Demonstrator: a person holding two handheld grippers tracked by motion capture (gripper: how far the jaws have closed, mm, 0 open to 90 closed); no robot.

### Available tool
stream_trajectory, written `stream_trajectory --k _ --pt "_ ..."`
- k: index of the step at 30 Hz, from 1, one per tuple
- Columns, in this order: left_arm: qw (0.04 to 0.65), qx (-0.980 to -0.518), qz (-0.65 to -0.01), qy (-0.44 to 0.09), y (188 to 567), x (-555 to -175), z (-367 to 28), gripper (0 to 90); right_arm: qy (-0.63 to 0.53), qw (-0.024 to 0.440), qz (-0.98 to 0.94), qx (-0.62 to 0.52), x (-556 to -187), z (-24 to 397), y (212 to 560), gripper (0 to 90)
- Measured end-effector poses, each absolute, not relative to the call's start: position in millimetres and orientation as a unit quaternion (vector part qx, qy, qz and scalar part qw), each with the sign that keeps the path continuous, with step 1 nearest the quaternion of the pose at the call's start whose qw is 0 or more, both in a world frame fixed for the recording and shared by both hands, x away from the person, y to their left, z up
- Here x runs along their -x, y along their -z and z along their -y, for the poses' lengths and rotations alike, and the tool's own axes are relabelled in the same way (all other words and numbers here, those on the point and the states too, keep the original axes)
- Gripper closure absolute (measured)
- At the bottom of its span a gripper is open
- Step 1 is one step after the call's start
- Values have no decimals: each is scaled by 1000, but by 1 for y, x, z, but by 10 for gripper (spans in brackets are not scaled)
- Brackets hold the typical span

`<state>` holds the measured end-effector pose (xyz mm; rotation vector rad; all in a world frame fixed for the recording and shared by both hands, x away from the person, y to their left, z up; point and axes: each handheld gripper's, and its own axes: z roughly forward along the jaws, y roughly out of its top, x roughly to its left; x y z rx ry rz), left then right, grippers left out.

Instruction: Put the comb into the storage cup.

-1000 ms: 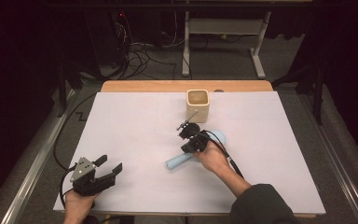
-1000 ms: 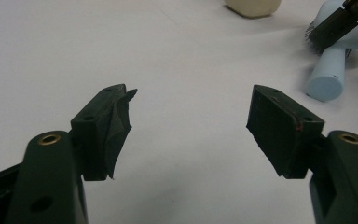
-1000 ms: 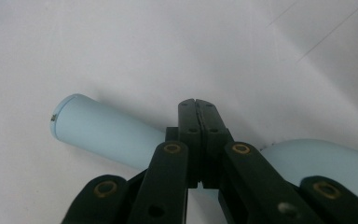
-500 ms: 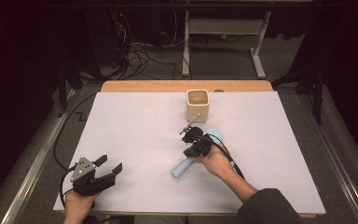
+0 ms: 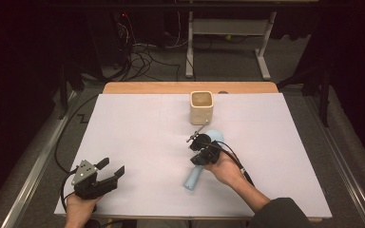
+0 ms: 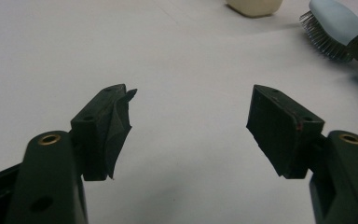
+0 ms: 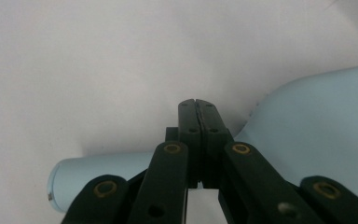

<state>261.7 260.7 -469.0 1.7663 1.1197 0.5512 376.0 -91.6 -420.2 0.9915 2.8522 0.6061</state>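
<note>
I read the right gripper [image 5: 200,153] with its jaws pressed flat together, nothing pinched between them; it sits on top of the light blue hairbrush [image 5: 200,164], over the handle near the neck. The hairbrush lies flat on the white table cover [image 5: 138,133], just in front of the cream cup [image 5: 202,107], head toward the cup. The left gripper [image 5: 105,172] rests spread and empty, well apart from the cup at the near left.

Risks as I judge them:
- Closed jaws pushing the rounded handle may slip off sideways.
- An off-centre push may spin the hairbrush.
- A forward push may drive the bristled head into the cup and tip it.
</note>
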Motion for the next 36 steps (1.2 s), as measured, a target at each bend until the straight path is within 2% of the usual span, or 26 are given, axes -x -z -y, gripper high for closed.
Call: stream_trajectory --k 36 --pt "467 -720 -460 -225 470 -262 -260 301 -179 31 -927 -328 -354 136 423 900"
